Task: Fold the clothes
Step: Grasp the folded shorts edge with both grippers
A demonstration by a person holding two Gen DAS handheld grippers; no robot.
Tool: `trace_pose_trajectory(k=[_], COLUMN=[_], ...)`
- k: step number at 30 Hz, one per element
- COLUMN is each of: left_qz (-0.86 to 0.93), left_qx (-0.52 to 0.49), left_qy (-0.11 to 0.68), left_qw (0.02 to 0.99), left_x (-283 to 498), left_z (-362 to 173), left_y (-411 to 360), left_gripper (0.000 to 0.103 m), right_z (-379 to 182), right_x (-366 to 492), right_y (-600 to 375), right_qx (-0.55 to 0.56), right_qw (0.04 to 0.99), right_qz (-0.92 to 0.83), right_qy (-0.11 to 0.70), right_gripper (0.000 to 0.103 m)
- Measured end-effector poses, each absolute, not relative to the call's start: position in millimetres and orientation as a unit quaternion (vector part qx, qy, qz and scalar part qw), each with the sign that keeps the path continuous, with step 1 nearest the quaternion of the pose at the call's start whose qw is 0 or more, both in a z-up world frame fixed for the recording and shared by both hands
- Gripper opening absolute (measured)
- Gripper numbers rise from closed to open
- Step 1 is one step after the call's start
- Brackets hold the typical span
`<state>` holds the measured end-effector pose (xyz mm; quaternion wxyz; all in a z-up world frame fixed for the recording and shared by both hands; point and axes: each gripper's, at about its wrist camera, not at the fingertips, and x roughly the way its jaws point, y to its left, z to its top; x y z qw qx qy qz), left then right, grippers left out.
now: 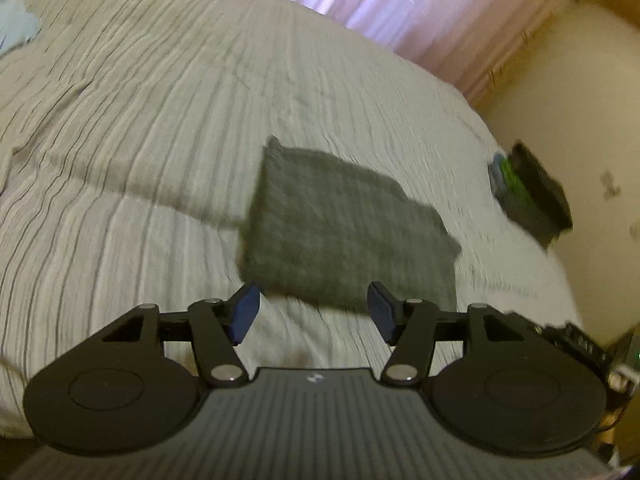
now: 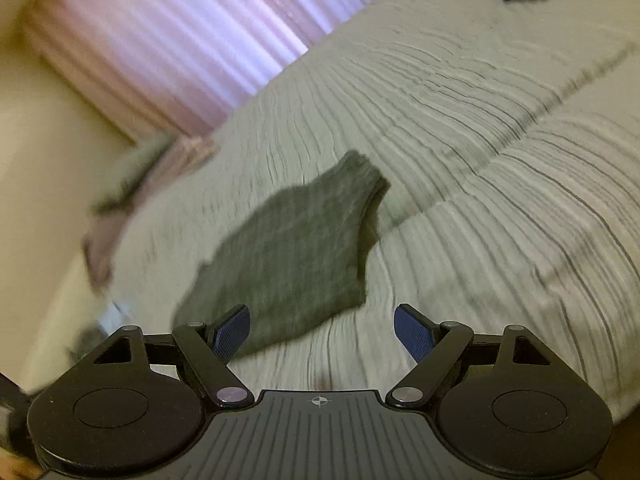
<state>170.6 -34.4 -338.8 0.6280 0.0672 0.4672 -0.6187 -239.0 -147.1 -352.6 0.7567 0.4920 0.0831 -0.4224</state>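
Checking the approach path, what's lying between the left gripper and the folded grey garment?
Nothing: in the left wrist view only bare striped bedspread separates the open left gripper from the folded grey garment.

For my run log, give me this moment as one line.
left gripper: open, empty | right gripper: open, empty | grey garment: folded, flat on striped bedspread | views blurred

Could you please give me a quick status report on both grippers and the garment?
Left gripper open, empty. Right gripper open, empty. Grey garment folded, lying flat on the striped bedspread. Nothing in the way.
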Motion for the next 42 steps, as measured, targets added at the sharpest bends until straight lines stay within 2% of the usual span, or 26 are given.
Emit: trace_pose_trajectory(k=[7,13,19,24,26,31,33,35,37,38,42], left_qz=[-0.601,-0.602,-0.621,-0.626,-0.627,-0.629,-0.63,-0.63,-0.629,-0.631,-0.629], left_qx=[0.033,0.021,0.003,-0.021,-0.027,-0.032,-0.034,-0.031,-0.028,-0.027,-0.023], left_qy=[0.526,0.556,0.582,0.602,0.609,0.618,0.619,0.621,0.623,0.623,0.622], left_qw=[0.601,0.572,0.525,0.495,0.484,0.47,0.467,0.465,0.463,0.462,0.466], left_x=[214.7,231.0,233.0,234.6,235.7,236.1,236.0,236.1,235.1,235.1,230.2], left_z=[-372.5,-395.9,-414.0,-426.8,-431.2,-438.1,-439.7,-442.6,-444.3,-443.5,-433.3], left_y=[-82.3,-122.3,-153.1,-166.8,-170.4,-180.9,-185.8,-189.9,-193.7,-194.4,-196.9], left_gripper=[0.057,0.057,0.052,0.049,0.046,0.043,0.036,0.029,0.022,0.017,0.011], right_z=[-372.2,-386.6,-403.6,-415.7,-422.0,-430.7,-432.3,-435.2,-438.7,-440.5,-437.9], right_x=[-260.8,-254.2,-236.3,-222.4,-215.0,-195.9,-187.8,-179.2,-174.2,-171.9,-174.0], right_y=[-206.3,-255.7,-290.1,-301.4,-306.1,-317.8,-323.5,-329.4,-333.9,-336.1,-338.7], right_qx=[0.541,0.553,0.569,0.598,0.608,0.609,0.606,0.605,0.602,0.601,0.605], right_qw=[0.748,0.748,0.746,0.757,0.758,0.768,0.772,0.774,0.776,0.777,0.773], right_qz=[-0.381,-0.36,-0.333,-0.255,-0.228,-0.192,-0.18,-0.171,-0.165,-0.163,-0.164], right_qy=[0.055,0.075,0.095,0.07,0.059,0.058,0.063,0.076,0.088,0.094,0.099], right_gripper=[0.082,0.082,0.082,0.081,0.062,0.062,0.06,0.039,0.028,0.018,0.01])
